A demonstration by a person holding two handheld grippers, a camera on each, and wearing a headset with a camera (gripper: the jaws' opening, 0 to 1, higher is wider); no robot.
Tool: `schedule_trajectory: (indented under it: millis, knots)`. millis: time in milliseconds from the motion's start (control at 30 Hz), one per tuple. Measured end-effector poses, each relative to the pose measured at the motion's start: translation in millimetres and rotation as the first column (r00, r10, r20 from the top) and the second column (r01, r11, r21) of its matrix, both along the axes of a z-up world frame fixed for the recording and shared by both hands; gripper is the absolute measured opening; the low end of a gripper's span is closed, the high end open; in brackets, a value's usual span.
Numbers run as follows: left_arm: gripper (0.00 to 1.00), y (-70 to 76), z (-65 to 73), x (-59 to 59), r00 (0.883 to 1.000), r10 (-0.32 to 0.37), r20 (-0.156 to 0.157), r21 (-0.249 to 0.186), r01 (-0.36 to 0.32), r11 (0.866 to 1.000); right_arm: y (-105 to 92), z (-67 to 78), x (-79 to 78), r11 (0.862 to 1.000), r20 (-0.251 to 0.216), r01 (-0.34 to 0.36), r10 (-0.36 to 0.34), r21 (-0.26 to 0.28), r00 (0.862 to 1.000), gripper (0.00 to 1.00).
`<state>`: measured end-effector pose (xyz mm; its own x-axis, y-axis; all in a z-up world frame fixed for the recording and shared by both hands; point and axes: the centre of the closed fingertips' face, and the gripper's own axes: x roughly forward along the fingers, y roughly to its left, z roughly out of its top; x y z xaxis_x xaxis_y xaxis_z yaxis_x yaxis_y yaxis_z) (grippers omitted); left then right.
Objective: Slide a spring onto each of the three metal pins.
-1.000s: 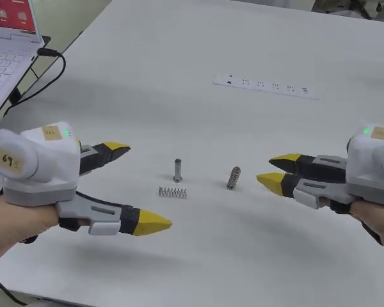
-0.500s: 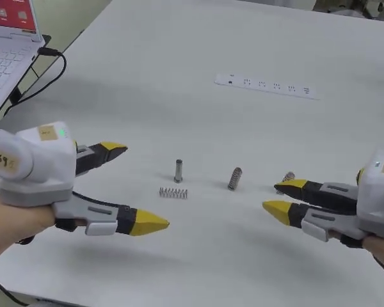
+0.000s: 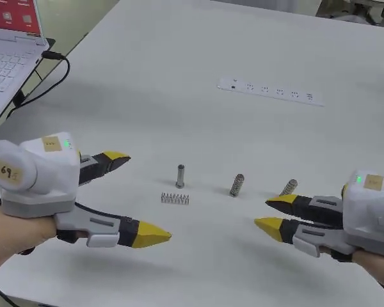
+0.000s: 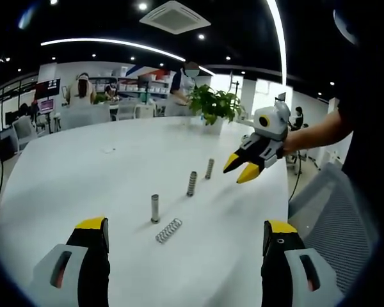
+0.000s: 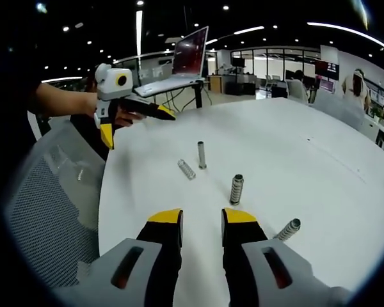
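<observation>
Underneath everything, a broad white table [image 3: 179, 77]. At its far left edge, an open silver laptop [image 3: 6, 64] with a red screen, and a black cable [image 3: 51, 80] trailing from it. Farther back, a flat white power strip [image 3: 270, 91].

Near left, gripped in a hand: the white-bodied left gripper [image 3: 144, 197] with yellow-tipped black jaws, spread wide and released, grasping nothing. Near right: the matching right gripper [image 3: 267, 213], jaws parted by a narrow gap, likewise grasping nothing, tips near the rightmost spring without touching it.

Between the two tools, in a row across the table: a short bare grey metal pin [image 3: 180, 176], upright; a grey coiled middle spring [image 3: 237, 185], standing on end; a similar right-hand spring [image 3: 289, 187], standing at a tilt. Pins inside these two hard to make out.

Just in front of the bare pin, apart from it: a thin wire loose spring [image 3: 175, 199], flat on its side.
</observation>
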<state>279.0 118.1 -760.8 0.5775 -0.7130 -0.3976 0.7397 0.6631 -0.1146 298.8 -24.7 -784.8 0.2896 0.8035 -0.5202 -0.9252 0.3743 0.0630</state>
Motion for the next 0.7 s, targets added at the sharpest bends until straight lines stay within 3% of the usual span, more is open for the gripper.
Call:
schedule_trajectory:
  millis: [367, 500, 700]
  knots:
    - [0.98, 7.7, 0.9, -2.5, 1.000, 0.009, -0.002, 0.010, -0.009, 1.000, 62.7, 1.4, -3.3, 0.992, 0.030, -0.126, 0.126, -0.013, 0.992, 0.22]
    - [0.98, 8.9, 1.1, -3.6, 1.000, 0.012, -0.001, 0.011, -0.012, 1.000, 80.5, -0.7, -4.8, 0.980, 0.073, -0.190, 0.194, -0.060, 0.978, 0.22]
    - [0.98, 11.5, 1.6, -5.5, 1.000, 0.015, -0.002, 0.010, -0.015, 1.000, 101.2, -8.9, 1.3, 0.971, 0.080, -0.220, 0.228, -0.096, 0.970, 0.21]
